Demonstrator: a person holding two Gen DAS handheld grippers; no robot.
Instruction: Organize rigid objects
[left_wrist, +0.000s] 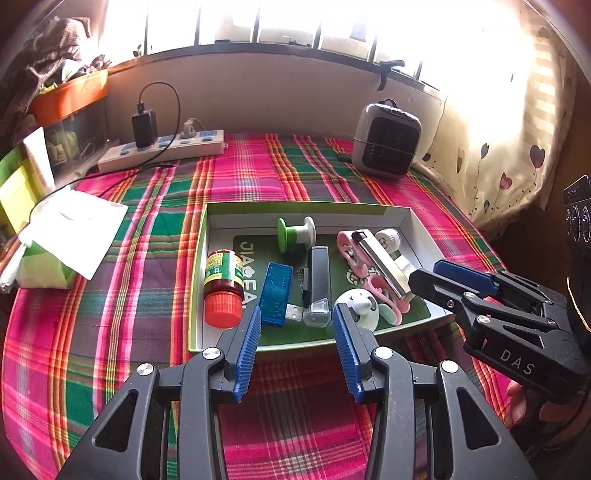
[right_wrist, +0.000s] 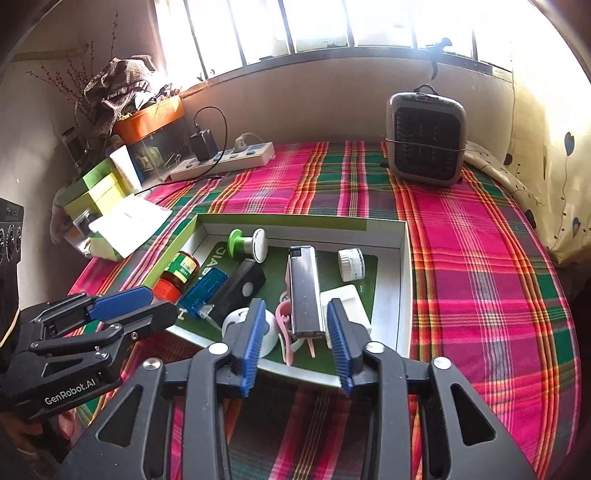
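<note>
Both tools are held above the near edge of a shallow white cardboard box lid set on a pink-and-green plaid cloth. The left tool is seen open and empty; the right tool likewise, jaws apart above a silver rectangular lighter. A red-capped brown bottle, a blue translucent USB stick and a green-and-white spool are seen inside the lid.
</note>
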